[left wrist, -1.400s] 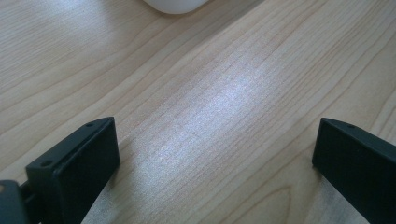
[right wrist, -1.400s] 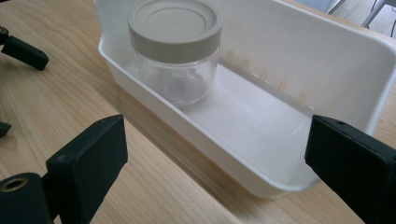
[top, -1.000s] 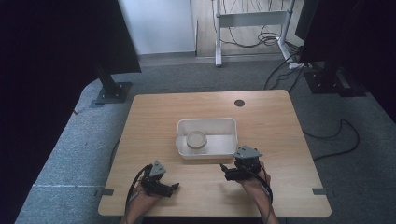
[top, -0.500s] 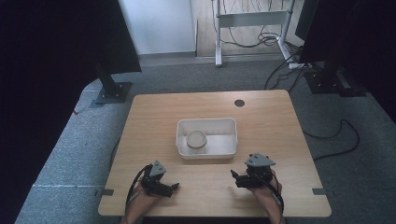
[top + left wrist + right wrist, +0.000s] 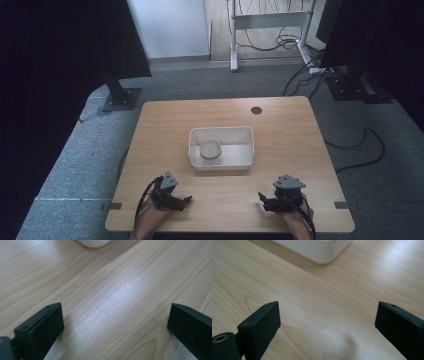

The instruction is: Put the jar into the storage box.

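Both claws rest at the near edge of the bench [image 5: 150, 125], wide open and holding nothing: the left claw [image 5: 186, 200] and the right claw [image 5: 262, 198]. Past them, in the middle, sits the white tub [image 5: 247, 132] with a round thing [image 5: 210, 150], maybe a small bowl or a lid, in its left half. To pick it up well, come down from above and keep the tub from sliding

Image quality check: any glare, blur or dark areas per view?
High view: sharp on the table, both side margins nearly black. Left gripper view: pale glare streak across the wood, white bin soft at the top edge. Right gripper view: bin corner blurred, washed-out highlight upper right.
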Motion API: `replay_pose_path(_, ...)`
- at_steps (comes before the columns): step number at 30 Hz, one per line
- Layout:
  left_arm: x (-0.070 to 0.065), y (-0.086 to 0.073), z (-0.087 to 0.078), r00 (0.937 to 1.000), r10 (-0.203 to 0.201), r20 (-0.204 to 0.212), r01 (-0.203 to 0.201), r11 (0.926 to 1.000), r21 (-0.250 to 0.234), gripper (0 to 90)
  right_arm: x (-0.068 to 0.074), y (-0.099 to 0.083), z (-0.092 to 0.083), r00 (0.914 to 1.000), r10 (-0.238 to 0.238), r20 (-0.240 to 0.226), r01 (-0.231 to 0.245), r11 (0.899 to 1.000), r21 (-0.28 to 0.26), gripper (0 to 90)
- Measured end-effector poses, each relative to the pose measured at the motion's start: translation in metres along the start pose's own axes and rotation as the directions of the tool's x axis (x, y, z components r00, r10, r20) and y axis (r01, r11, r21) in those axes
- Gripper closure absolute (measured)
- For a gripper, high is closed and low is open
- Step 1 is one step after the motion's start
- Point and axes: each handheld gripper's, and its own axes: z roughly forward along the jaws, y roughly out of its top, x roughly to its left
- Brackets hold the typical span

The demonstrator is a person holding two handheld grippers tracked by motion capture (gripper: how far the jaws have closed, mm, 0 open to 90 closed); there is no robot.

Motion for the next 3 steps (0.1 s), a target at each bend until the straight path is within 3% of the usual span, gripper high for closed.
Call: replay_pose_path(3,0.0001,0.0000,0.0000,1.0000,0.000,0.000,0.000,1.0000,0.000,0.3,-0.0029,-0.0067,-0.0005,0.9999,0.016,0.001,-0.016,1.000,0.021,5.7)
